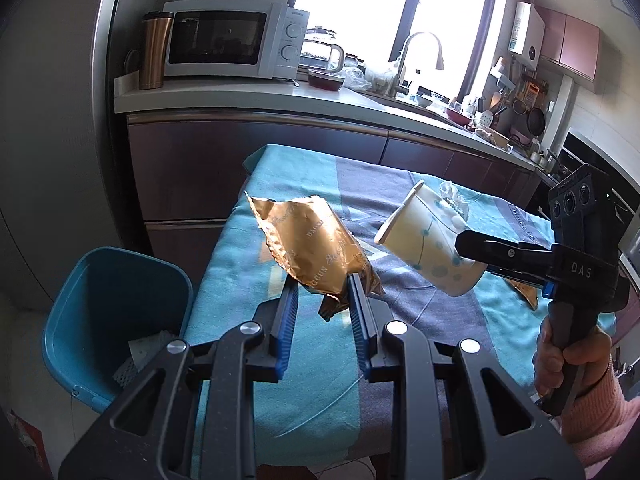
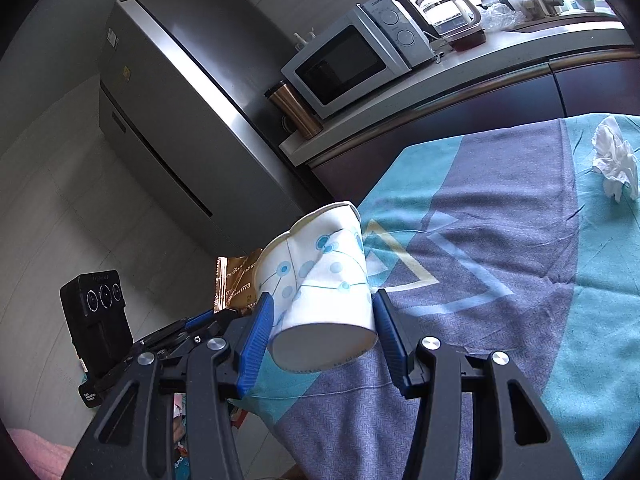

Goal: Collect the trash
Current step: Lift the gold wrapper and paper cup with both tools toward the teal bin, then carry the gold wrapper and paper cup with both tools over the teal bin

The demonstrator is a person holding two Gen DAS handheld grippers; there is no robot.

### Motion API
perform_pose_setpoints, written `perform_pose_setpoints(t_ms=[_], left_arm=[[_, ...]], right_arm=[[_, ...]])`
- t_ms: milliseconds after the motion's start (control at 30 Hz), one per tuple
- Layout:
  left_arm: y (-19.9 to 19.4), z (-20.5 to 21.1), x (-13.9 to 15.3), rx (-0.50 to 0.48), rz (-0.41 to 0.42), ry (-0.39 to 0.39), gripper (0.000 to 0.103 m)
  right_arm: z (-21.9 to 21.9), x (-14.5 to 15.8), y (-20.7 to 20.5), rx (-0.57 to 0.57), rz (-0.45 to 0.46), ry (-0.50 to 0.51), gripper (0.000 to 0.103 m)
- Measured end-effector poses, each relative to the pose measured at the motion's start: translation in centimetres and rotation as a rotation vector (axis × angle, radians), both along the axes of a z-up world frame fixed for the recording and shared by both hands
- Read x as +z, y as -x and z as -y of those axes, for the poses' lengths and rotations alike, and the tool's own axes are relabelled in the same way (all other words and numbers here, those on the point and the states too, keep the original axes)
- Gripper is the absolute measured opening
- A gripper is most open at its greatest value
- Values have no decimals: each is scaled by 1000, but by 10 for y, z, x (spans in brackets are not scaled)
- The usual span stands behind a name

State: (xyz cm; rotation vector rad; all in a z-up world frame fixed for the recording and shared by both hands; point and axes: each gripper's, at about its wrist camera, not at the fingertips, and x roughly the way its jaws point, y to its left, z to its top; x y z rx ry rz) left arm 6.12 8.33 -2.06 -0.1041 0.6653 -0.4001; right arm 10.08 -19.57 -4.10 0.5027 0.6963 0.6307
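The left hand-held gripper point(image 1: 323, 282), black with blue pads, is clamped on the lower end of a crinkled gold foil snack wrapper point(image 1: 316, 248), which sticks up and away from the pads, held in the air above the desk point(image 1: 280, 380). The desk wears a turquoise and grey-purple cloth printed with pale triangles. Down to the left of that gripper, on the floor beside the desk, stands a blue plastic bin point(image 1: 92, 280) with some paper scraps already lying in it.

The right hand-held gripper point(image 2: 324, 312) is squeezing a white paper cup with blue dot-and-line print point(image 2: 320, 280). The cup lies on its side between the pads, its base towards the camera and its rim pointing away, and its wall is dented where the pads press. It too is lifted clear of the cloth. A hand point(image 1: 572, 360) in a pink sleeve grips that tool's handle.

Farther back on the cloth a crumpled white tissue point(image 2: 616, 164) lies by itself, well apart from both tools. Behind the desk runs a kitchen counter carrying a white microwave point(image 1: 236, 40) and a copper-coloured travel mug point(image 1: 154, 52).
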Motion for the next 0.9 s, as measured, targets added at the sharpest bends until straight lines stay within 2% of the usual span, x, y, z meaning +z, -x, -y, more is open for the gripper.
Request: perform_pose_setpoints(t_ms=[900], left_arm=[[16,-54,-2,126,19,-21,26]], right_arm=[[-60,-3,-24,120,1,17,49]])
